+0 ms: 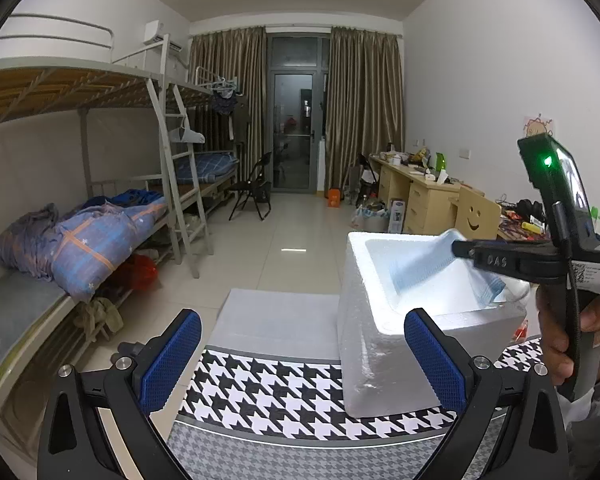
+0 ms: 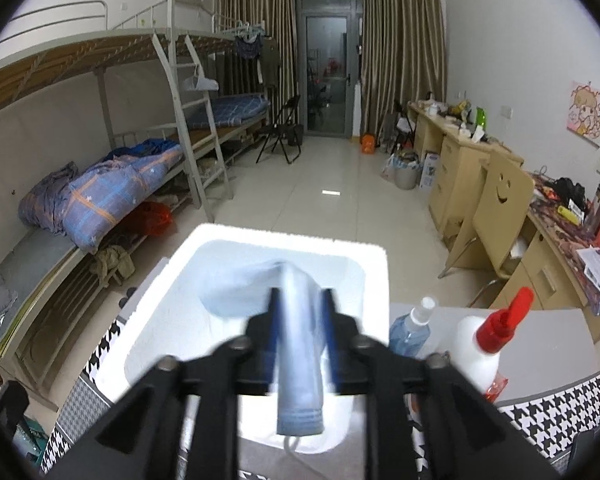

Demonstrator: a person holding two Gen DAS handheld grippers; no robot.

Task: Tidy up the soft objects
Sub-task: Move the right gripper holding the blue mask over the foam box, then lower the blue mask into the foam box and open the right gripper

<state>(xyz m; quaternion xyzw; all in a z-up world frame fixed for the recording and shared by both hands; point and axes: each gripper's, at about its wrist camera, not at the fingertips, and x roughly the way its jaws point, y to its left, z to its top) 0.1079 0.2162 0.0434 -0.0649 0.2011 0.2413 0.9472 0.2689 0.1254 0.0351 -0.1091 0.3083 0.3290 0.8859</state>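
A white foam box (image 1: 380, 344) stands on a houndstooth-patterned table (image 1: 268, 396). My right gripper (image 2: 300, 312) is shut on a light blue face mask (image 2: 300, 360) and holds it over the open foam box (image 2: 204, 264). In the left wrist view the right gripper (image 1: 460, 249) reaches in from the right, with the mask (image 1: 432, 268) draped into the box. My left gripper (image 1: 300, 360) is open and empty, low over the table, with its right finger beside the box's near wall.
A blue spray bottle (image 2: 410, 330) and a white bottle with a red nozzle (image 2: 488, 344) stand right of the box. A flat white foam lid (image 1: 276, 318) lies left of the box. Bunk beds (image 1: 80, 240) line the left wall, desks (image 2: 480, 168) the right.
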